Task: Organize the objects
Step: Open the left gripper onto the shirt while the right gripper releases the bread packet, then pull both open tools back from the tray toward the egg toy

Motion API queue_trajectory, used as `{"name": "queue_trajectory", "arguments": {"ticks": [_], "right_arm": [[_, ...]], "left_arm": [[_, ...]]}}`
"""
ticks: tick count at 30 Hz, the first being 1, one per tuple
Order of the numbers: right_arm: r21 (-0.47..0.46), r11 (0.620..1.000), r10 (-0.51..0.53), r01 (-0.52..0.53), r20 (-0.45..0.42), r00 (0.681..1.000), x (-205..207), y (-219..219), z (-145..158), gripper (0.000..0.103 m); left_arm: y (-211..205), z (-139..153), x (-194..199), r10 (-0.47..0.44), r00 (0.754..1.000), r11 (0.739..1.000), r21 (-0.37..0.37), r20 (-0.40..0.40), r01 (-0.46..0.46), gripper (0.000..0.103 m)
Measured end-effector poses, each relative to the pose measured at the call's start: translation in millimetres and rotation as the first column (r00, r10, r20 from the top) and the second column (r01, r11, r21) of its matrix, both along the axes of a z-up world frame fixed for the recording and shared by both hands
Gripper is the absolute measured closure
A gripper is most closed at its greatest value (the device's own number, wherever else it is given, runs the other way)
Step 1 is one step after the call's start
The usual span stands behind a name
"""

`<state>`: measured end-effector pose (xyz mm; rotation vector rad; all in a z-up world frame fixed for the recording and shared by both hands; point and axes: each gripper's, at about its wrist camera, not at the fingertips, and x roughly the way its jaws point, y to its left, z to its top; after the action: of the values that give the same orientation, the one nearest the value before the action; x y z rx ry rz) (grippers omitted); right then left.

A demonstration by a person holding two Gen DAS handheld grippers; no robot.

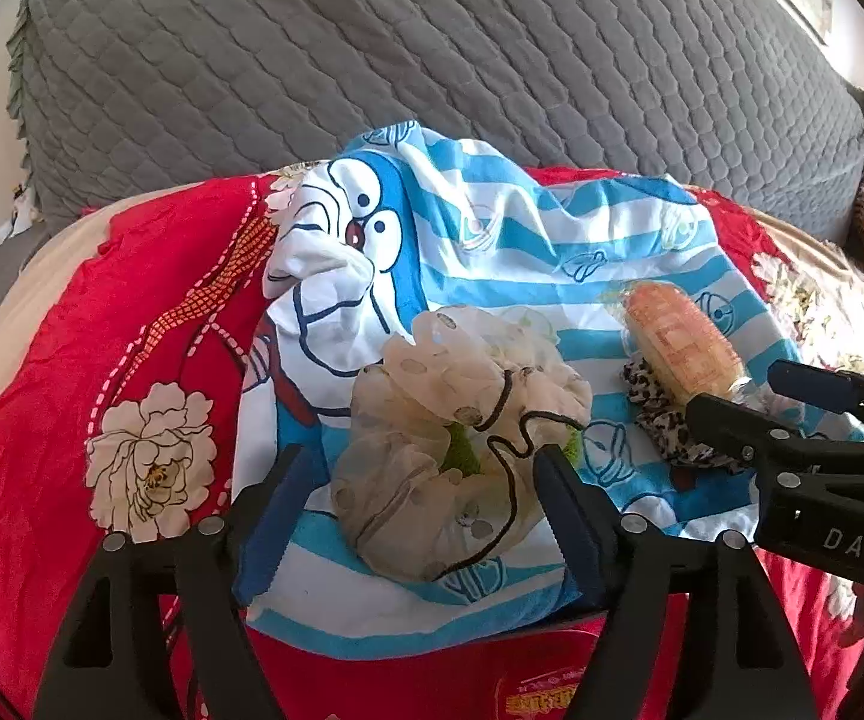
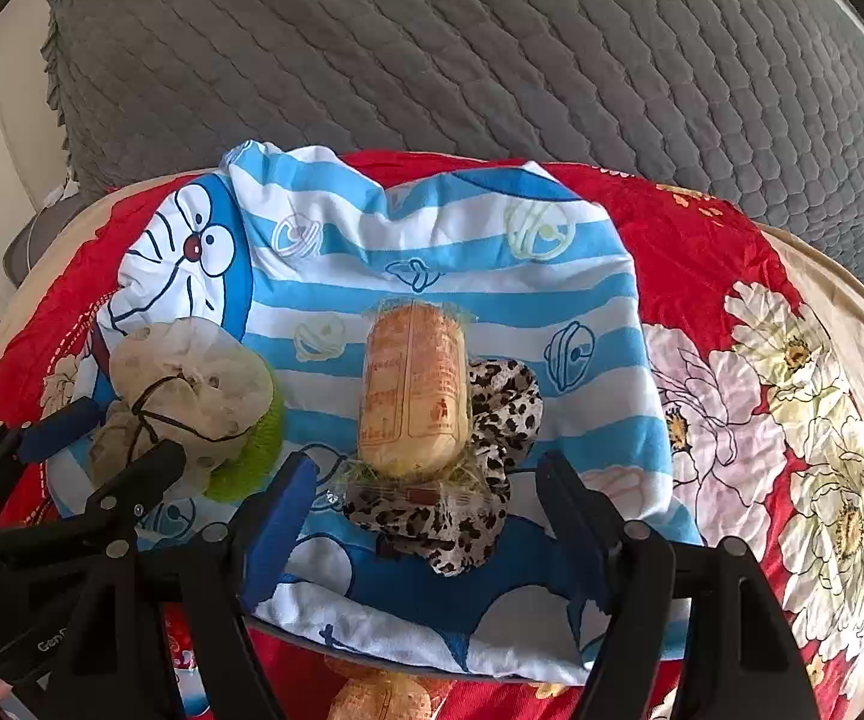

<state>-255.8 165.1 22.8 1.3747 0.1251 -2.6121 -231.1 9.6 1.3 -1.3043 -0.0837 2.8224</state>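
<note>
Both tongs stand apart, empty: left tongs [image 1: 420, 516] straddle the cream scrunchie [image 1: 456, 438], right tongs [image 2: 426, 516] the wrapped bread [image 2: 414, 390] on the striped cloth [image 2: 432, 252]. Closing low could snag cloth or the loose cord.

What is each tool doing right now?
Left tool: open, holding nothing, cream scrunchie between its fingers.
Right tool: open, holding nothing.

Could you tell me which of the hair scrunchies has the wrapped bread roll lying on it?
The leopard-print scrunchie; the bread roll rests on it, unlike the cream dotted scrunchie.
</note>
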Motion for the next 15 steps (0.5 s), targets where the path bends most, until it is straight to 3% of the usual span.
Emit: {"name": "queue_trajectory", "arguments": {"ticks": [4, 15], "right_arm": [[-0.002, 1.0, 0.0, 0.0, -0.004, 1.0, 1.1, 0.3, 3.6, 0.028], [0.003, 1.0, 0.013, -0.013, -0.005, 1.0, 7.4, -0.4, 8.0, 0.027]], "left_arm": [[-2.4, 3.1, 1.3, -0.001, 1.0, 1.0, 0.027, 0.006, 0.001, 0.023], [-1.2, 3.6, 8.5, -0.006, 1.0, 1.0, 0.002, 0.005, 0.006, 0.021]]}}
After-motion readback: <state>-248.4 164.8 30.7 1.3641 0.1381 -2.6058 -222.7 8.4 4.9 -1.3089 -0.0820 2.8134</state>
